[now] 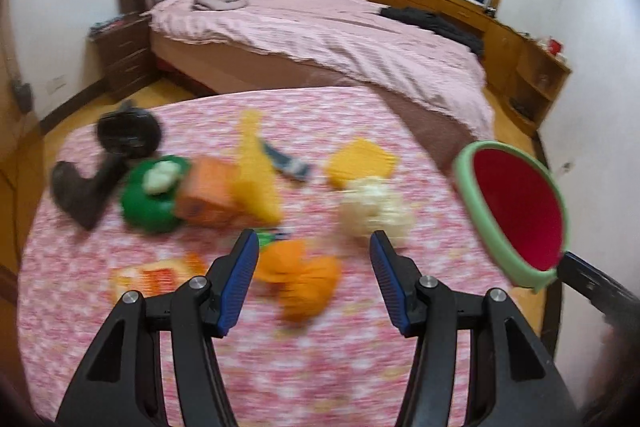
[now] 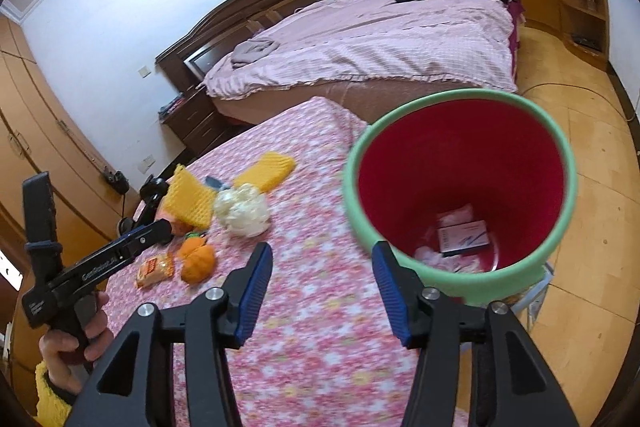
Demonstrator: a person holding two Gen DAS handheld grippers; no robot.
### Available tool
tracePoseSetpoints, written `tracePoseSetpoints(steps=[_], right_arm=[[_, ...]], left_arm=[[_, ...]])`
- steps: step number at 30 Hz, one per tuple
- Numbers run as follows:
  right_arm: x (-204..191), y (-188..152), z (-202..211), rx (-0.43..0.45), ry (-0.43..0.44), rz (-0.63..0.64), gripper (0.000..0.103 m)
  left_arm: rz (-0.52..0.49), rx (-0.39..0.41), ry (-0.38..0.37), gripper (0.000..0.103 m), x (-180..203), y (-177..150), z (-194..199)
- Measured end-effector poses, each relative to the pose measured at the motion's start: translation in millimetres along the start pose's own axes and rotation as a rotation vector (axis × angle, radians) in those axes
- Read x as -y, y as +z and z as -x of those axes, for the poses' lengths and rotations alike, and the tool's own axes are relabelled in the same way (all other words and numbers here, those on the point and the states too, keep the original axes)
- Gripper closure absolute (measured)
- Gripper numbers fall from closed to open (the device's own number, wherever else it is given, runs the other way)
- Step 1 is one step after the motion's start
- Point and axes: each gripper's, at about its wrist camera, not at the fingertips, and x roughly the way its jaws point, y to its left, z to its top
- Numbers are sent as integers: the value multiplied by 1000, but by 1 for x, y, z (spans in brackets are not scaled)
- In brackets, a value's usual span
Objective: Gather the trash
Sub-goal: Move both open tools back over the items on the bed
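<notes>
Left hand-held gripper (image 1: 314, 247): jaws apart, empty, above crumpled orange paper (image 1: 298, 277).
Right hand-held gripper (image 2: 322, 259): jaws apart, empty.
Red bin with green rim (image 2: 460, 187): at 1 o'clock, beside floral surface (image 2: 320, 327).
Risk: fast approach may push paper away.

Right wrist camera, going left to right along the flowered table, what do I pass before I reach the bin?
Orange-and-yellow snack packet → orange crumpled wrapper → white crumpled paper ball → red bin with the green rim, which stands past the table's right edge with some trash already in it.
</notes>
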Motion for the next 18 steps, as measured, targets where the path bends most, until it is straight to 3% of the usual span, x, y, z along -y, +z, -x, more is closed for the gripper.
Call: tracePoseSetpoints(steps=[10, 18], right_arm=[[-26, -19, -21, -42, -13, -5, 45], [-36, -30, -40, -89, -21, -17, 45]], left_arm=[[81, -10, 145, 45, -89, -9, -14], [114, -50, 243, 45, -133, -14, -30]])
